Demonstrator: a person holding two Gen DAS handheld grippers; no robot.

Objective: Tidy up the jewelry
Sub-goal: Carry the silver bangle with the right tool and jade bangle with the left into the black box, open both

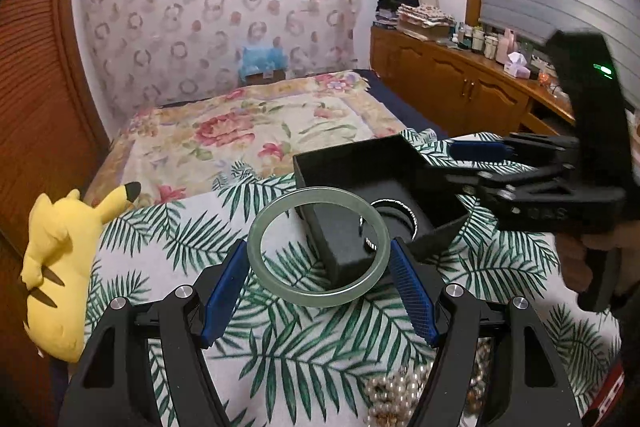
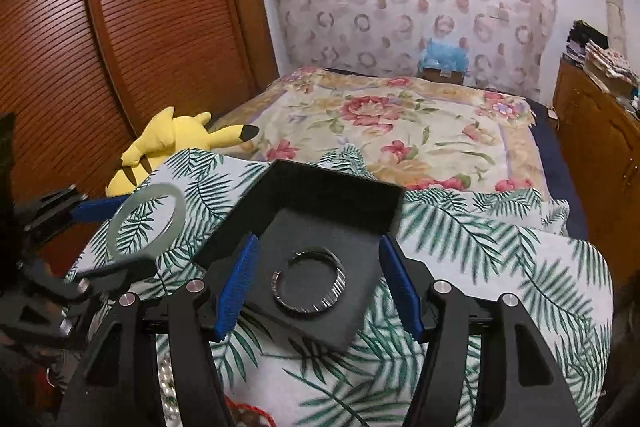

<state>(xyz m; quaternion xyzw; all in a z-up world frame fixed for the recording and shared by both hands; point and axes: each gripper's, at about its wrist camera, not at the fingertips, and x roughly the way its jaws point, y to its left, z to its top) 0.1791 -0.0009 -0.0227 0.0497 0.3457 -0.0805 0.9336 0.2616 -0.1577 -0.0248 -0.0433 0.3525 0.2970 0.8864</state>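
You are holding the jade bangle (image 1: 318, 246) across its width in the left tongs (image 1: 318, 291), pads pressing either side, the hoop lying nearly flat. The black box (image 1: 372, 187) is sitting just ahead and right, a silver bracelet (image 2: 310, 281) already inside. Your right tongs (image 2: 318, 287) are gaping wide and empty, straddling the box.

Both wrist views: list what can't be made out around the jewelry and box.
- Pearl jewelry: left wrist view, half hidden under the left gripper and cut off by the bottom edge.
- Black box floor: left wrist view, partly masked by the green bangle.
- Silver bracelet: right wrist view, clasp detail too blurred.
- Right gripper: contact with the box unclear.
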